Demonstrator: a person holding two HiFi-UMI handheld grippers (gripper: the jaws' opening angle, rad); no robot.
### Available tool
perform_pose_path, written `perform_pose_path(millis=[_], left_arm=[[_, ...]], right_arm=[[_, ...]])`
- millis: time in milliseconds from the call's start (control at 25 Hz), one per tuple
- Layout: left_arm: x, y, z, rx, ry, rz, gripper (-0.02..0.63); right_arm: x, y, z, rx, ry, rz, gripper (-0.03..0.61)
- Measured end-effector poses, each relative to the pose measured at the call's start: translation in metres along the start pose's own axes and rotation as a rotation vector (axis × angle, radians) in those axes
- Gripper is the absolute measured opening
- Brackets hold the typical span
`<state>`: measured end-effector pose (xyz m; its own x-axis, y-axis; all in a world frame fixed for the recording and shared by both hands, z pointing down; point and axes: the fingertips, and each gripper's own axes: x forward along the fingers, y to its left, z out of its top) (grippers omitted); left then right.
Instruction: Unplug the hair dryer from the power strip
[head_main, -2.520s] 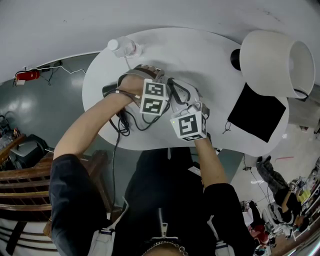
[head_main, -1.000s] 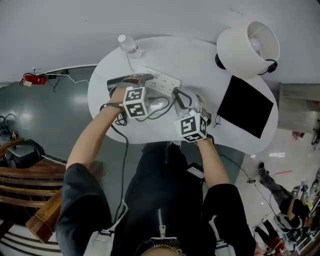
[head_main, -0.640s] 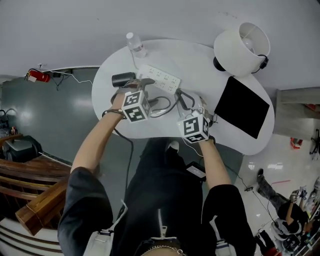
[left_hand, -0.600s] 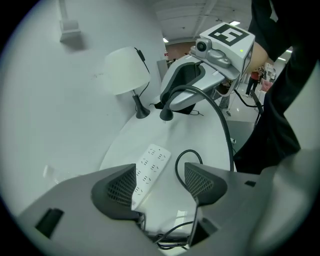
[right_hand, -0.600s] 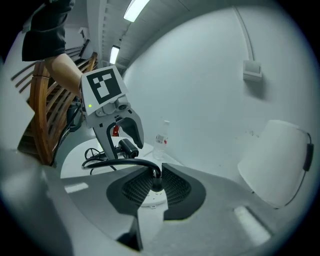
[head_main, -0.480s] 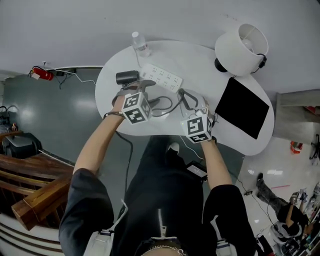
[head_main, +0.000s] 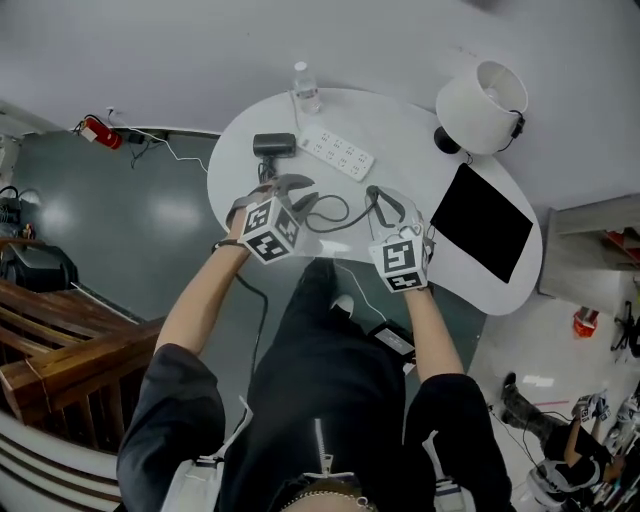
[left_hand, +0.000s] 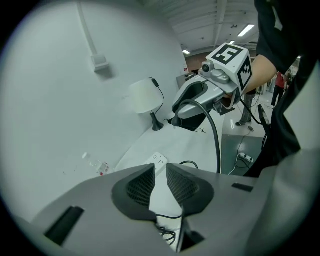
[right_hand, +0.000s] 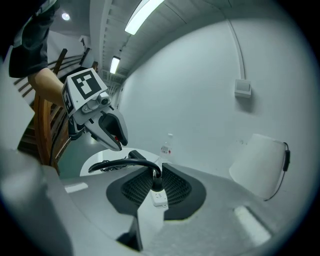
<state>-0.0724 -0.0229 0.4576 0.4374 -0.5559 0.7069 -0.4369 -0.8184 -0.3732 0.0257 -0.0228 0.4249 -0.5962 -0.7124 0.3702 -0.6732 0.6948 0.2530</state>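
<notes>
The white power strip (head_main: 338, 152) lies at the back of the white table (head_main: 420, 150), with the black hair dryer (head_main: 272, 145) to its left. My right gripper (head_main: 385, 200) is shut on the dryer's black plug (right_hand: 156, 182), held above the strip (right_hand: 160, 197) and out of it. The black cord (head_main: 335, 213) loops from the plug to the left. My left gripper (head_main: 292, 190) hangs over the near left of the table. Its jaws have just been closing and stand at a narrow gap (left_hand: 160, 170) with nothing between them.
A clear water bottle (head_main: 305, 88) stands at the table's far edge. A white lamp (head_main: 485, 92) and a black pad (head_main: 482, 222) take up the right side. More cord (head_main: 255, 300) hangs off the near edge. Wooden furniture (head_main: 50, 340) stands on the left.
Both grippers have drawn back from the power strip toward the near edge and risen. The cord has come along with the right one. The table looks smaller in the head view.
</notes>
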Motion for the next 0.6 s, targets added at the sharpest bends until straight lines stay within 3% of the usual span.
perform_pose_path(millis=[200, 600], left_arm=[[-0.028, -0.014, 0.006, -0.042, -0.045, 0.077, 0.043], [-0.059, -0.046, 0.006, -0.118, -0.118, 0.110, 0.018]], right_arm=[[-0.021, 0.016, 0.006, -0.017, -0.022, 0.012, 0.055], [-0.055, 0.034, 0.011, -0.035, -0.037, 0.009, 0.054]])
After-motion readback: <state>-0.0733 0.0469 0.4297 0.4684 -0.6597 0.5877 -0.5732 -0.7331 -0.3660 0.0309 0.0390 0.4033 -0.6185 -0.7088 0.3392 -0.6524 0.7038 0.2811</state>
